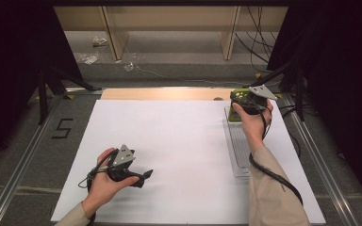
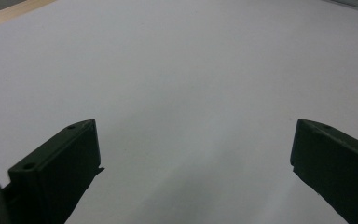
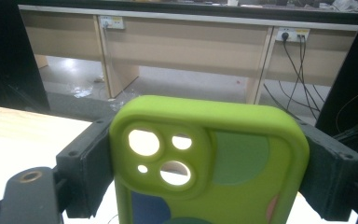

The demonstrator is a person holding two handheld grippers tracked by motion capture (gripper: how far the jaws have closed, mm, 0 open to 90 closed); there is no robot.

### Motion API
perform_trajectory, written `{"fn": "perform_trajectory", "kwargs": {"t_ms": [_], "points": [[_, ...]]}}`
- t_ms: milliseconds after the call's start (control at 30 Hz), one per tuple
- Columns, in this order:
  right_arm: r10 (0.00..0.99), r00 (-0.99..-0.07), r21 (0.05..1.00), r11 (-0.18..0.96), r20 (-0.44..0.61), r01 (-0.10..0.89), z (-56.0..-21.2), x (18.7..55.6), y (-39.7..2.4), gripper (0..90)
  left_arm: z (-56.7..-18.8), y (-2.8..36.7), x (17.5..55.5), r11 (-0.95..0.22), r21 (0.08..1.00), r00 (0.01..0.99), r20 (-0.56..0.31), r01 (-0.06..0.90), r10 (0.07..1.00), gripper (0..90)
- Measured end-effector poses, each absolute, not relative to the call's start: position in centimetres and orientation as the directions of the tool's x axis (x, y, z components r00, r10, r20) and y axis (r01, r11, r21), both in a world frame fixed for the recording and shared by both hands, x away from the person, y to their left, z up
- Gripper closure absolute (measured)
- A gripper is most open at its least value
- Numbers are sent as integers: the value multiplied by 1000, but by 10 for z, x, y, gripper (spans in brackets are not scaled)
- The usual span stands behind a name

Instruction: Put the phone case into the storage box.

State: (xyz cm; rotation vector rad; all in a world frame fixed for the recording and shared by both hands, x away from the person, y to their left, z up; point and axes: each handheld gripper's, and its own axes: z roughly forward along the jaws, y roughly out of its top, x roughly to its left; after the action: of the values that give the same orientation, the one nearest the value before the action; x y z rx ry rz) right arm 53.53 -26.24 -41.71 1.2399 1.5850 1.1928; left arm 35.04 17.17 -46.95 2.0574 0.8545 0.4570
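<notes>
A lime-green phone case (image 3: 209, 158) with camera cut-outs and coloured patches stands upright between the black jaws of my right gripper (image 3: 209, 165), which press on its two sides. From above, the case (image 1: 239, 95) and my right gripper (image 1: 245, 101) are at the far right of the white sheet, over the far end of a clear plastic tray (image 1: 238, 146). My left gripper (image 1: 147, 174) lies low over the near left of the white sheet (image 1: 179, 141), pointing right. Its jaws stand wide apart over bare white sheet (image 2: 191, 93), with nothing between them (image 2: 193, 149).
A strip of wooden tabletop (image 1: 165, 93) shows beyond the sheet. Metal rails (image 1: 28, 150) run along both sides. A black "5" (image 1: 62, 128) is marked on the grey surface at left. Past the table are desk legs (image 3: 116, 65), wall sockets and hanging cables (image 3: 293, 60).
</notes>
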Motion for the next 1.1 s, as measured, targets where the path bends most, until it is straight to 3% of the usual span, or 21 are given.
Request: {"fn": "perform_trajectory", "kwargs": {"t_ms": [1100], "points": [[975,-218,957,99,-39,273,-425,545,-258,169,-470,171,350,-413,815,703,11,406,711,9]]}}
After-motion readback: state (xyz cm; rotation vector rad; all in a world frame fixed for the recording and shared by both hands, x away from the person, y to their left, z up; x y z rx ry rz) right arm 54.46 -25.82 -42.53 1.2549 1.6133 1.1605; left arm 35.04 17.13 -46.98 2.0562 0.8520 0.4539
